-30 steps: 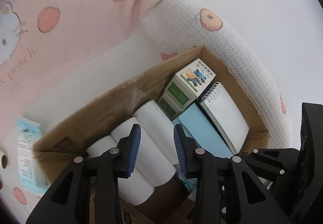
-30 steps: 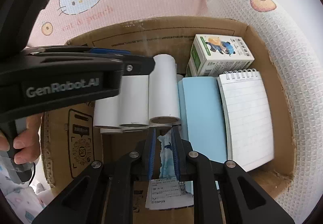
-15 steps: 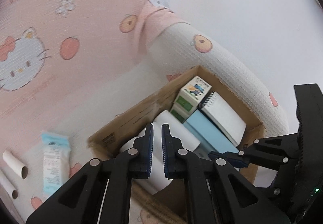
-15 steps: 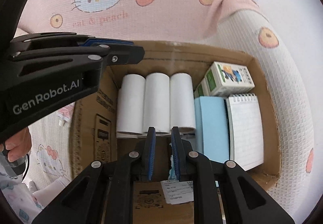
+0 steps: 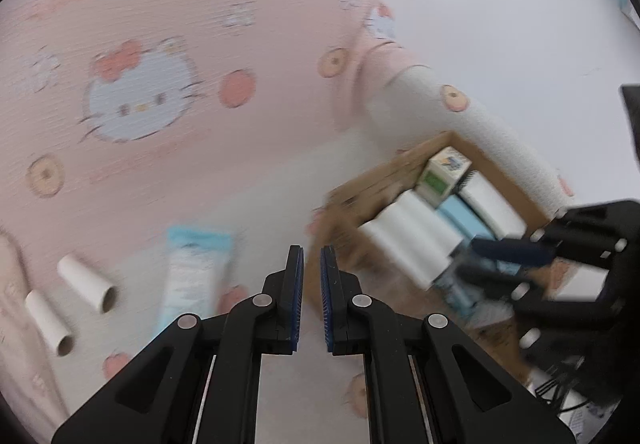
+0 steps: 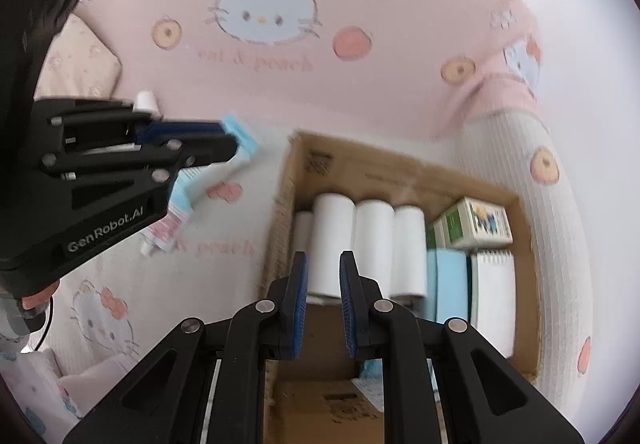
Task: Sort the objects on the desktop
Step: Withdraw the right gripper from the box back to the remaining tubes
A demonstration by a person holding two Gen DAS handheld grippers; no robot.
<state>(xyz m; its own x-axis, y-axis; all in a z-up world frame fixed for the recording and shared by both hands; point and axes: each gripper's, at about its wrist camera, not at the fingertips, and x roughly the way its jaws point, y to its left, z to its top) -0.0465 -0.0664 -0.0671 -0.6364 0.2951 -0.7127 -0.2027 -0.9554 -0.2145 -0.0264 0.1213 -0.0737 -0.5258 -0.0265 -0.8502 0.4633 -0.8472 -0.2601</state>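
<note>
Left gripper [image 5: 311,268] swung off box [image 6: 400,172] over cloth | both jaws narrow, seemingly empty | right gripper [image 6: 323,276] above rolls [image 6: 370,244]

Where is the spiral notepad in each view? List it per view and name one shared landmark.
Left wrist: the notepad lies right of centre, at the box's far right side, blurred.
Right wrist: the notepad sits lower right, along the box's right wall.
Shared landmark: the blue pad lying right beside it.

A pink cartoon-print blanket [image 5: 168,172] carried a cardboard box [image 6: 360,160], a blue packet [image 5: 192,276] and two paper tubes [image 5: 86,284].
</note>
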